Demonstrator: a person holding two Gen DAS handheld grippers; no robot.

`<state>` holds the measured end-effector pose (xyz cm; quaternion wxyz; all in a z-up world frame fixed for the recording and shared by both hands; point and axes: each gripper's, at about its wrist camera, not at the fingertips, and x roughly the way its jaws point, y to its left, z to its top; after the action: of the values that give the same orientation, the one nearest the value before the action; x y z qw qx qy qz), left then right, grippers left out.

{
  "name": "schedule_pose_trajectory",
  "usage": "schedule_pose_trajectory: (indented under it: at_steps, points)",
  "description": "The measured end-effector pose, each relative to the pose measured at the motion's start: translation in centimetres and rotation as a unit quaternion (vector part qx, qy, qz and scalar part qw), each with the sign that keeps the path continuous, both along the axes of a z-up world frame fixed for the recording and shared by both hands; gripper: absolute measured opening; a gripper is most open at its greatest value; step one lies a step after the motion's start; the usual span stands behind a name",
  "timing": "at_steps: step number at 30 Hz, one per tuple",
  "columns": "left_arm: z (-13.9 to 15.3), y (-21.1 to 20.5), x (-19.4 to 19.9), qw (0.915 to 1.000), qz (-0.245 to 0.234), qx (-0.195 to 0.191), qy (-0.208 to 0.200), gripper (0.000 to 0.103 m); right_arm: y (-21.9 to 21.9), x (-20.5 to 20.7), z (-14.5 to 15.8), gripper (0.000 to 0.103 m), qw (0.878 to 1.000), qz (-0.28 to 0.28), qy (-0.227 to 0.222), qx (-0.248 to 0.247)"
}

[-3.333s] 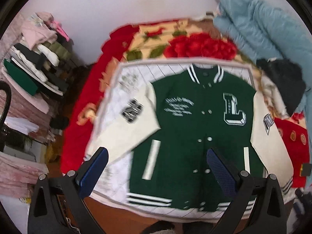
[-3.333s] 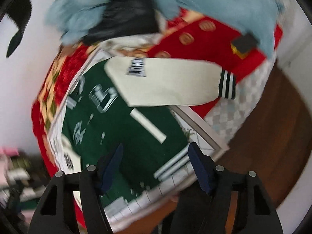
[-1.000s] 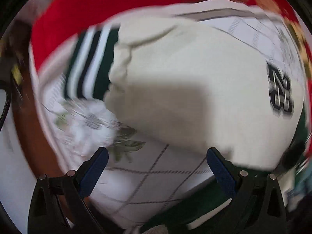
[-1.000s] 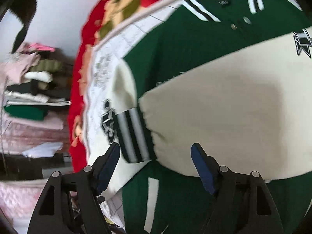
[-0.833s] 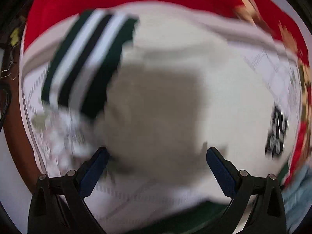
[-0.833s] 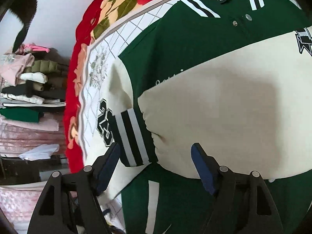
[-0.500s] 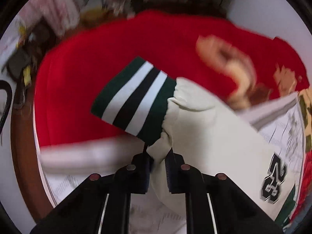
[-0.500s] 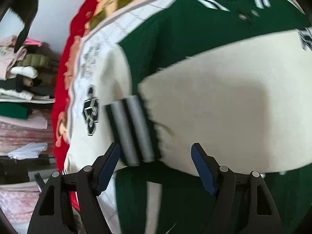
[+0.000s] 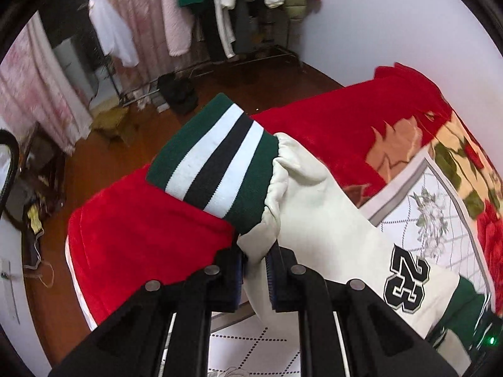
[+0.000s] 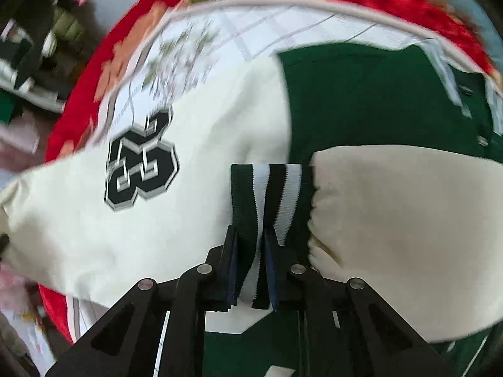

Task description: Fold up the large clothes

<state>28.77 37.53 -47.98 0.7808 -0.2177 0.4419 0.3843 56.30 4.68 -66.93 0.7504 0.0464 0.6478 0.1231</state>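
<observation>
In the left wrist view, the left gripper (image 9: 254,270) at lower centre is clamped on a pinch of the cream leather sleeve (image 9: 317,220) just below its green, white and black striped knit cuff (image 9: 217,160), which stands up and tilts toward the upper left. The sleeve runs down to the lower right, where a black "23" patch (image 9: 407,282) shows on it. Behind it lies a red plush blanket (image 9: 141,229) with a rose pattern, and on that a white quilted sheet (image 9: 440,207). A rack of hanging clothes (image 9: 239,6) fills the upper part, above a brown wooden floor (image 9: 103,157).

In the blurred right wrist view, the right gripper (image 10: 250,267) has just been closing and its pads now pinch the other striped cuff (image 10: 267,194) at lower centre. That cuff's cream sleeve (image 10: 402,229) spreads to the right, across the green varsity jacket body (image 10: 371,100). The numbered sleeve lies to the left.
</observation>
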Motion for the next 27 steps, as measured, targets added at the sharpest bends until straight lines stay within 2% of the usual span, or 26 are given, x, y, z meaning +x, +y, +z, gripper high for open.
schedule_pose_trajectory:
  at_steps: [2,3,5,6,8,12,16,19,22,27]
  points:
    - [0.8,-0.6,0.1,1.0000,-0.009,0.004,-0.001,0.009,-1.0,0.3,0.0,0.024,0.999,-0.005,0.007,0.033]
    - [1.1,-1.0,0.4,0.9999,-0.014,0.007,-0.002,0.009,-2.3,0.3,0.6,0.030,0.998,-0.015,0.008,0.068]
    - [2.3,-2.5,0.9,0.9995,-0.027,0.015,-0.007,0.009,-4.8,0.0,2.1,0.078,0.991,-0.037,0.002,0.126]
    - [3.0,-3.3,1.2,0.9990,-0.038,0.021,-0.010,0.009,-6.7,-0.6,3.0,0.085,0.987,-0.053,-0.003,0.152]
    - [4.3,-4.9,1.6,0.9975,-0.060,0.032,-0.019,0.009,-9.8,-1.6,4.4,0.087,0.982,-0.084,-0.012,0.166]
    - [7.5,-10.3,3.6,0.9891,-0.126,0.066,-0.038,0.008,-15.6,-4.4,4.7,0.087,0.979,-0.147,-0.003,0.144]
    - [10.2,-18.4,6.0,0.9722,-0.210,0.085,-0.059,0.008,-21.7,-7.9,3.3,0.087,0.969,-0.212,0.018,0.130]
    - [11.2,-26.3,7.8,0.9547,-0.281,0.073,-0.066,0.007,-26.5,-9.7,2.7,0.087,0.957,-0.257,0.024,0.134]
    - [11.1,-35.1,9.3,0.9320,-0.353,0.045,-0.066,0.007,-31.4,-11.6,2.7,0.087,0.947,-0.295,0.023,0.127]
    - [8.2,-50.0,10.6,0.8849,-0.464,-0.006,-0.038,0.008,-39.5,-15.0,2.6,0.087,0.932,-0.349,0.022,0.101]
